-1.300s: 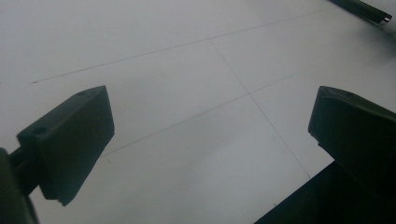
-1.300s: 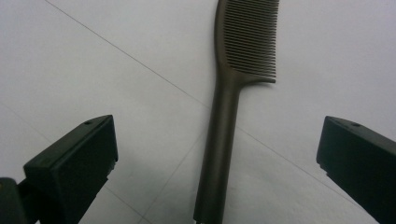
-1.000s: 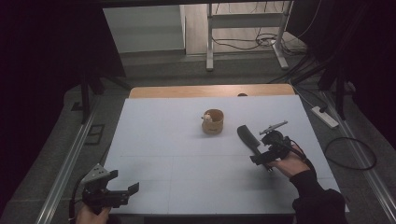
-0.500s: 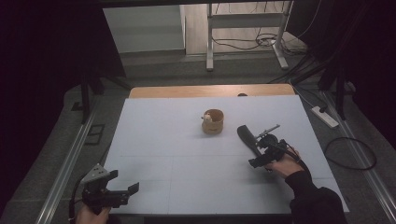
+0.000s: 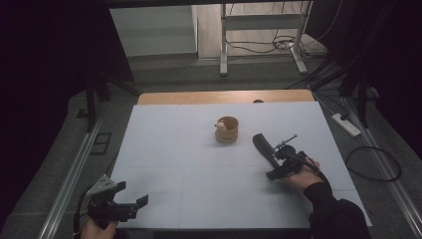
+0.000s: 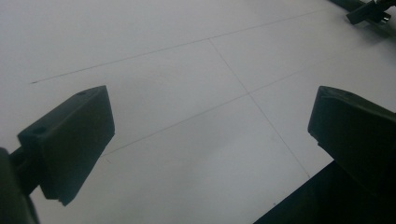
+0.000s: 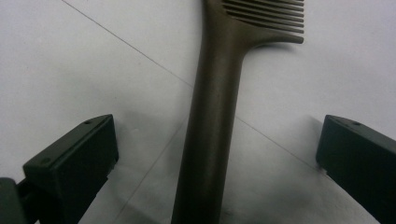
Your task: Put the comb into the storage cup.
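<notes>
since a second ago, right gripper (image 5: 272, 160) sank toward me over the comb (image 7: 212, 116), jaws wide astride its handle on the table (image 5: 174, 149). left gripper (image 5: 130, 203) idles open. next: close on handle, toward cup (image 5: 227, 130).

A lab or recording studio rather than a home: a white work table (image 5: 164, 149) stands between dark curtains at the frame's sides, metal rails run along the grey floor, and cables (image 5: 268, 46) and a power strip (image 5: 347, 124) lie upper right
</notes>
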A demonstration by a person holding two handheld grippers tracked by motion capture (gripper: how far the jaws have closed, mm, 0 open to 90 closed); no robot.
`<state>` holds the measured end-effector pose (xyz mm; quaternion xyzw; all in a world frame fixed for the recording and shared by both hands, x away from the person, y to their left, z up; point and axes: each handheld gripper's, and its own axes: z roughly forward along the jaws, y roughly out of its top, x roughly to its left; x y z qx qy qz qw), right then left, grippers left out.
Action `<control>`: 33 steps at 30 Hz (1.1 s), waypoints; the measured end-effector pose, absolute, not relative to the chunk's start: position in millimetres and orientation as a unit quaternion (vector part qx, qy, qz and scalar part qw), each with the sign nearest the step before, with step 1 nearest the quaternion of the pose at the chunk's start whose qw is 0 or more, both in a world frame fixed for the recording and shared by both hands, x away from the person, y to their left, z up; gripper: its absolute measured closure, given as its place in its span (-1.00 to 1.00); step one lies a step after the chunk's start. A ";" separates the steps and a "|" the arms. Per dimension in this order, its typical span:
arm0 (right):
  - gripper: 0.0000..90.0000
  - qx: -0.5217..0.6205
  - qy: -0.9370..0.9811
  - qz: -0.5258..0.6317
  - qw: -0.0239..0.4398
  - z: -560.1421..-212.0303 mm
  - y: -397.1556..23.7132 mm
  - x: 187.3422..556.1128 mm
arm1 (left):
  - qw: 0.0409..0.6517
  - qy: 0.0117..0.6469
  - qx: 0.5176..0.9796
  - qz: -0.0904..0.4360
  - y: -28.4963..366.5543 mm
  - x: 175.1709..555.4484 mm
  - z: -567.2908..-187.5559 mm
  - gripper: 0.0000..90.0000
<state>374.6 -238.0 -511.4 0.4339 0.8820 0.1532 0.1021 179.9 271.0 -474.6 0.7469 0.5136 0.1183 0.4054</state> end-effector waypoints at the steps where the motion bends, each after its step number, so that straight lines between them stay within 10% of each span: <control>1: -1.00 0.434 0.882 0.153 0.102 -511.3 -238.0 374.6 | 0.405 0.514 0.747 0.118 270.9 180.0 -474.7 -0.98; 8: -0.82 0.438 0.881 0.148 0.096 -507.3 -236.0 374.0 | 0.405 0.514 0.747 0.118 270.9 180.2 -474.7 -0.98; 23: 0.59 0.451 0.871 0.164 0.103 -496.1 -241.7 376.2 | 0.401 0.514 0.749 0.120 270.2 180.2 -474.6 -0.97; 33: 0.61 0.450 0.869 0.177 0.103 -496.7 -244.9 374.9 | 0.397 0.513 0.751 0.122 269.0 180.4 -474.4 -0.97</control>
